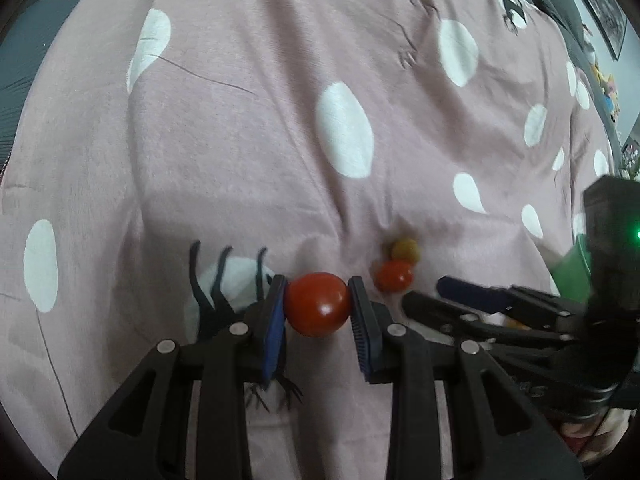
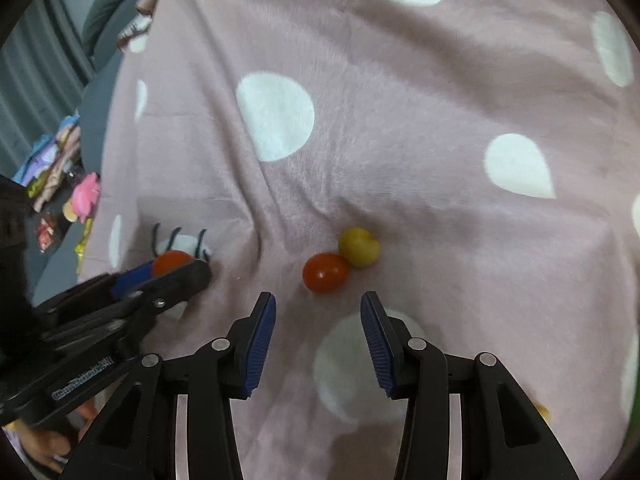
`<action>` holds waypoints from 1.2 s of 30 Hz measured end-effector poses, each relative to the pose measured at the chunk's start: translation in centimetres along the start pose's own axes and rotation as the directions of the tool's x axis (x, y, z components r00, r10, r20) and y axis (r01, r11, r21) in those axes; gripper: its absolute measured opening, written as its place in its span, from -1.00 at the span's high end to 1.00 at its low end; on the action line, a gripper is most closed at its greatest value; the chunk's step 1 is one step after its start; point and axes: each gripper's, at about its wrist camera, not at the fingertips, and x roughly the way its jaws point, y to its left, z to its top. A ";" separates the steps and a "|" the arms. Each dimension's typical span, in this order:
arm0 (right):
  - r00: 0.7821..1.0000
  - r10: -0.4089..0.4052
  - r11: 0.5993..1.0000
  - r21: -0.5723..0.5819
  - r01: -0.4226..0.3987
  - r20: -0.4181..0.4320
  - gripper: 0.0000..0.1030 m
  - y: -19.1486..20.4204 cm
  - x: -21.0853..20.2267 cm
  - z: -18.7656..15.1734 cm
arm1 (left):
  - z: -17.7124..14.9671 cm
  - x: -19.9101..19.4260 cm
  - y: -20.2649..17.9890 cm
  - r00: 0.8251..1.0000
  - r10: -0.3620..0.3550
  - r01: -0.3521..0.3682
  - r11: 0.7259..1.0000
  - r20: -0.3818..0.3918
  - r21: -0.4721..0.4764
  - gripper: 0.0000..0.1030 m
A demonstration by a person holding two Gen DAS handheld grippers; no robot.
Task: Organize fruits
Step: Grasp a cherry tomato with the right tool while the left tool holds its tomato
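My left gripper (image 1: 318, 302) is shut on a red cherry tomato (image 1: 318, 304), held just above the pink spotted blanket (image 1: 280, 100); the same tomato (image 2: 171, 261) shows between its fingers in the right wrist view. A second red tomato (image 2: 325, 273) and a yellow one (image 2: 359, 247) lie touching each other on the blanket, just ahead of my right gripper (image 2: 318, 312), which is open and empty. The same pair, red (image 1: 394, 275) and yellow (image 1: 406, 250), lies right of my left gripper. The right gripper (image 1: 452, 292) enters the left wrist view from the right.
A green container (image 1: 572, 272) shows partly behind the right gripper at the right edge. Small colourful items (image 2: 68, 192) lie on a dark surface beyond the blanket's left edge. Another small yellow-orange piece (image 2: 542, 412) peeks out by my right finger.
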 end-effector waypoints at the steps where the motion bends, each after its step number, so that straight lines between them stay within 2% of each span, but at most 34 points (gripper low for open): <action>1: 1.000 -0.012 1.000 0.001 0.012 -0.015 0.10 0.2 0.8 0.3 | 0.1 0.0 0.2 1.000 -0.003 0.003 1.000 0.004 -0.004 0.41; 5: 0.998 -0.043 0.999 0.008 0.044 -0.047 0.10 0.5 2.6 0.7 | 0.3 0.0 0.9 1.000 -0.015 0.016 1.000 0.010 -0.011 0.40; 10: 0.995 -0.099 0.995 -0.022 0.099 -0.009 0.11 1.4 3.1 0.8 | 0.2 0.6 1.3 1.000 -0.021 0.021 1.000 -0.003 -0.022 0.40; 13: 0.986 -0.169 0.982 -0.088 0.169 0.007 0.39 2.2 3.1 0.2 | 0.1 0.7 1.2 1.000 -0.021 0.021 0.999 -0.005 -0.024 0.40; 14: 0.986 -0.168 0.982 -0.090 0.168 0.008 0.40 2.1 3.0 0.0 | 0.1 0.7 1.2 1.000 -0.022 0.022 0.999 -0.006 -0.026 0.40; 22: 0.995 -0.102 0.994 -0.048 0.102 -0.001 0.41 1.7 0.6 -1.1 | -1.0 -0.5 0.9 1.000 -0.025 0.024 0.999 -0.019 -0.030 0.40; 29: 0.999 -0.007 0.999 -0.032 0.009 0.040 0.41 2.4 -5.8 -3.8 | -3.0 -3.0 0.5 0.999 -0.015 0.014 1.000 -0.035 -0.019 0.40; 36: 0.997 0.034 0.998 -0.048 -0.030 0.071 0.41 3.0 -9.8 -5.8 | -4.7 -6.0 -1.0 1.000 -0.009 0.009 1.000 -0.025 0.000 0.40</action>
